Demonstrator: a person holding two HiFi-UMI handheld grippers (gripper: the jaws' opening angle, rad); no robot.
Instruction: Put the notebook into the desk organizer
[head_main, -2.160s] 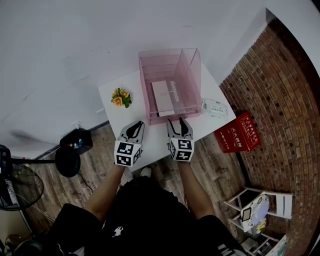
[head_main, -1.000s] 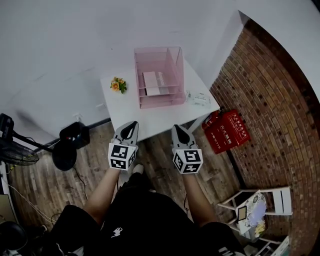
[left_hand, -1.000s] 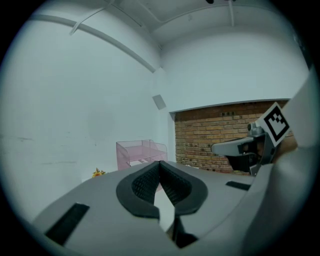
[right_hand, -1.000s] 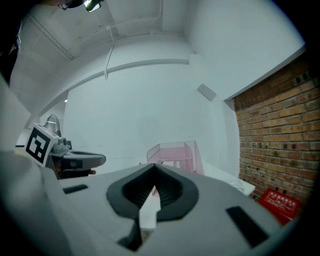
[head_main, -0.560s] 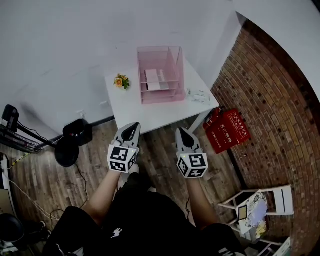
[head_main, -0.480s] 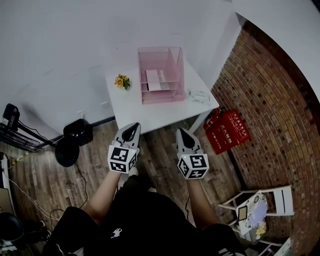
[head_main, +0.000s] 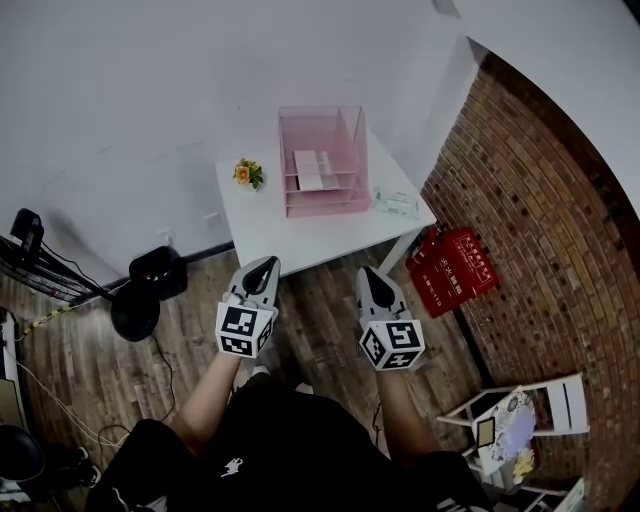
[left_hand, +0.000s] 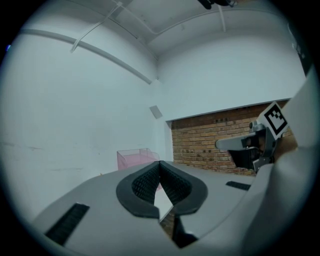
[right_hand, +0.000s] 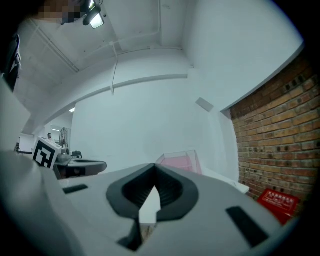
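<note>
The pink clear desk organizer (head_main: 322, 160) stands at the back of the white table (head_main: 300, 235), and the pale notebook (head_main: 309, 168) lies inside it on a shelf. Both grippers hang over the wooden floor, well short of the table's front edge. My left gripper (head_main: 262, 268) is shut and empty. My right gripper (head_main: 369, 275) is shut and empty too. The organizer (left_hand: 134, 158) shows far off beyond the tips in the left gripper view, and the organizer (right_hand: 181, 161) likewise in the right gripper view.
A small pot of orange flowers (head_main: 246, 174) sits at the table's back left, a white packet (head_main: 396, 205) at its right. A red box (head_main: 455, 268) lies on the floor by the brick wall (head_main: 540, 230). A black fan base (head_main: 135, 312) stands left.
The person has stepped back from the table: it now looks smaller and farther, and both shut grippers have drawn away from its front edge to over the floor.
</note>
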